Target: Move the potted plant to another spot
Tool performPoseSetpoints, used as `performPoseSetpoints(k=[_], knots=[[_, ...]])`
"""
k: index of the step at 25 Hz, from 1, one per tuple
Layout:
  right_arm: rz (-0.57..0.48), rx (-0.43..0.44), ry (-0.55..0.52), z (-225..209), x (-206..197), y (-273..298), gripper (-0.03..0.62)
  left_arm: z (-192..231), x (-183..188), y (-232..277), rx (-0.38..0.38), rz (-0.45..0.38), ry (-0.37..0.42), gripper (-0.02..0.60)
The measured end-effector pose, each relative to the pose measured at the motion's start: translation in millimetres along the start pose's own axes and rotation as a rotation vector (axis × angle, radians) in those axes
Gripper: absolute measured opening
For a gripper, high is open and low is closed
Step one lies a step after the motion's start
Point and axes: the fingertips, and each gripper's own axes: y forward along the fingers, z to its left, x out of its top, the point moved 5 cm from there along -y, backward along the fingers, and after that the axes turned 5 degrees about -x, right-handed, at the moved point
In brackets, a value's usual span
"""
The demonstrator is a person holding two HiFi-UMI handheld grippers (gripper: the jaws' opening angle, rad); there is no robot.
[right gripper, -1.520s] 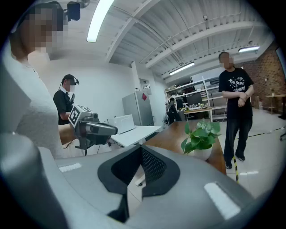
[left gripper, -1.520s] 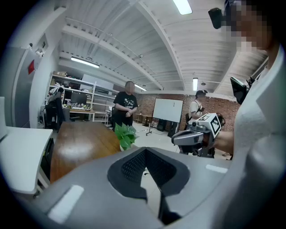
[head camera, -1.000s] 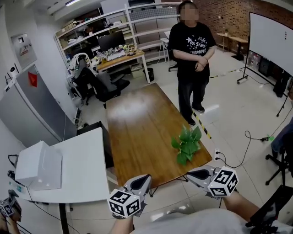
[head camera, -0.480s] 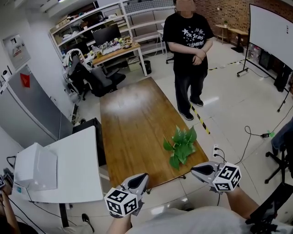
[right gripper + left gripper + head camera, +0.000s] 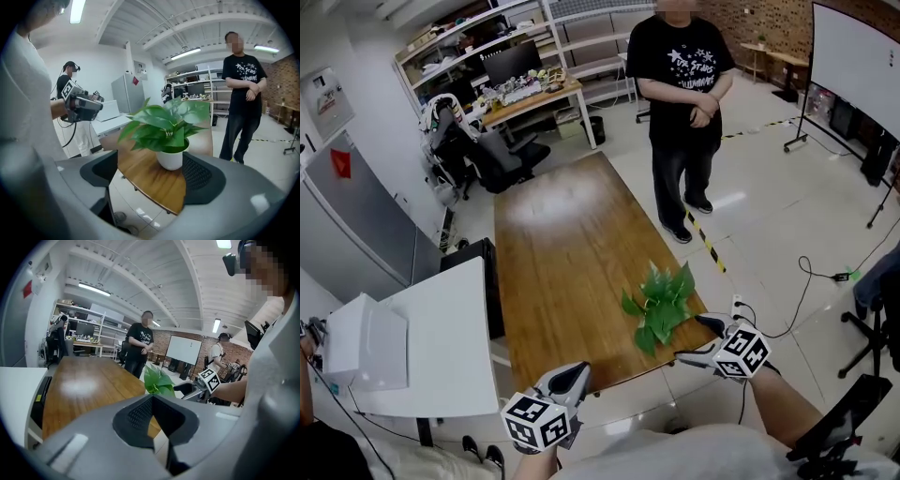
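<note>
A leafy green potted plant point(image 5: 658, 302) in a white pot point(image 5: 171, 159) stands near the front right corner of the long wooden table point(image 5: 562, 253). My right gripper point(image 5: 695, 339) is at that corner, open, and its jaws have just been opening. In the right gripper view the pot sits just ahead, close to the right-hand jaw, and neither pad touches it. My left gripper point(image 5: 571, 376) hangs off the table's front edge, shut and empty. From the left gripper view I see the plant point(image 5: 157, 380) with the right gripper point(image 5: 187, 389) beside it.
A person in black point(image 5: 680, 84) stands by the table's far right side. A white desk point(image 5: 441, 328) with a white box point(image 5: 361, 342) adjoins the table on the left. A whiteboard point(image 5: 853, 66) is at the right, office chairs point(image 5: 478, 155) and shelves at the back.
The right gripper has moved forward and down to the plant, and its jaws have gone from shut to open. The left gripper has sunk a little at the table's front edge.
</note>
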Motion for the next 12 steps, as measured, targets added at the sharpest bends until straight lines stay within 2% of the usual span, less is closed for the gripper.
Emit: performPoseSetpoints(k=[5, 9, 12], knots=[[-0.017, -0.096, -0.041, -35.1, -14.9, 43.1, 0.489, 11.9, -9.2, -8.5, 0.048, 0.014, -0.011, -0.003], [-0.043, -0.097, -0.037, -48.7, -20.1, 73.3, 0.534, 23.0, -17.4, -12.2, 0.086, 0.024, -0.026, -0.003], [-0.065, -0.104, -0.037, -53.2, -20.4, 84.5, 0.534, 27.0, -20.5, -12.7, 0.099, 0.033, -0.03, -0.003]])
